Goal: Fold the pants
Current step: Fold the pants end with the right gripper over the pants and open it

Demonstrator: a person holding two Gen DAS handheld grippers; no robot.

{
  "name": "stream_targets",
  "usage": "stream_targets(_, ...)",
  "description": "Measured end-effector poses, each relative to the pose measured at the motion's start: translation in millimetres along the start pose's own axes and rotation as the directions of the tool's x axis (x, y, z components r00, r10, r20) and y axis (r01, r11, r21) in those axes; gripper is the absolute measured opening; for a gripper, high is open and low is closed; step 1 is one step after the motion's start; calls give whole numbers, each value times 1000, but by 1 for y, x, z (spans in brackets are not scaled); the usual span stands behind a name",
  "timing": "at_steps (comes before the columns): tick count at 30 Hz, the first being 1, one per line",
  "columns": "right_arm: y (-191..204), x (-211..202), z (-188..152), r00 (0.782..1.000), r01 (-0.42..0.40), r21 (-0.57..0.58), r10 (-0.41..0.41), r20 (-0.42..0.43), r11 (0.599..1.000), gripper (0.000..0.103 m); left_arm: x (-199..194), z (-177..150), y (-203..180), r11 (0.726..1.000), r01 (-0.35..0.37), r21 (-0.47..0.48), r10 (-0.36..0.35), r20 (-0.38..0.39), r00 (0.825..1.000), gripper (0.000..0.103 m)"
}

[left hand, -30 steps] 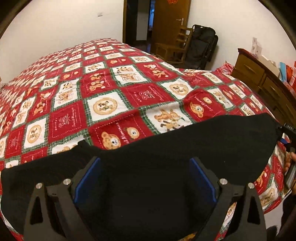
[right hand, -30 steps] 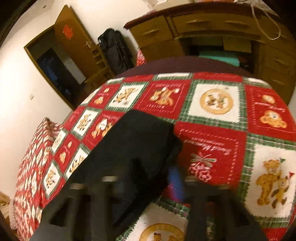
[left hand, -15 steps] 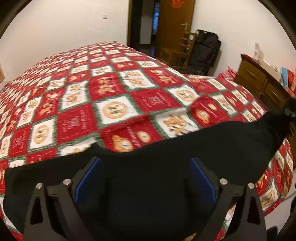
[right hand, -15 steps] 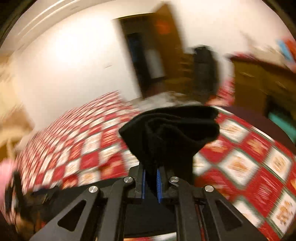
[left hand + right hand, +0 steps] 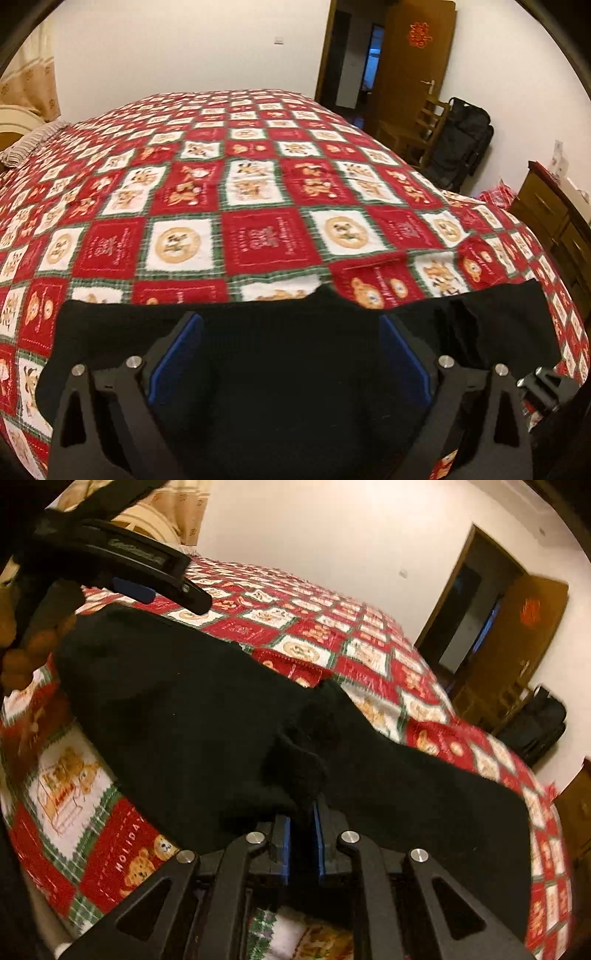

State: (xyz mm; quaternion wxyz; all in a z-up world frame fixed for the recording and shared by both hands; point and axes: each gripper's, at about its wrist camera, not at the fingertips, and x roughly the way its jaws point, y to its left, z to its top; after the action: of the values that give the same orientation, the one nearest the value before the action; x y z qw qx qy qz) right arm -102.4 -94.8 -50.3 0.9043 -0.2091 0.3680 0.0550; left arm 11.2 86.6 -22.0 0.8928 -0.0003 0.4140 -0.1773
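Bed (image 5: pixel 258 236) under a red-white-green checked teddy-bear quilt fills the middle of my view. Open wooden door (image 5: pixel 413 62) with red emblem, upper right. Wooden chair (image 5: pixel 424 129) beside black bag (image 5: pixel 461 144), right. Wooden dresser (image 5: pixel 554 218) at far right edge. Striped pillow (image 5: pixel 29 144), curtain (image 5: pixel 33 85), upper left.

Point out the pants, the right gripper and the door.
pants (image 5: pixel 207 709), right wrist view, on the flat black cloth left of the bunched fold.
right gripper (image 5: pixel 302 823), right wrist view, between its blue pads, shut on cloth.
door (image 5: pixel 413 74), left wrist view, on its brown panel.
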Motion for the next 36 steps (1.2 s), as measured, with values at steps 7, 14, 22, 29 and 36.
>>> stream_targets(7,-18,-23,2,942,-336,110,334,39,935,61,6,1,-13,999,34,28,-34,-13,999,98)
stream_targets(14,-82,-41,11,914,-403,341,354,198,849,37,5,5,-41,993,57,105,-56,-5,998,98)
stream_targets(22,-64,43,24,930,-351,400,365,44,846,12,5,16,-75,986,74,149,-75,3,997,98)
stream_targets(29,-80,12,23,885,-462,429,434,169,776,16,1,16,-80,982,73,173,-77,18,997,98)
stream_targets(36,-191,-31,-13,992,-119,562,71,108,819,16,9,8,-105,972,109,208,-111,-5,994,98)
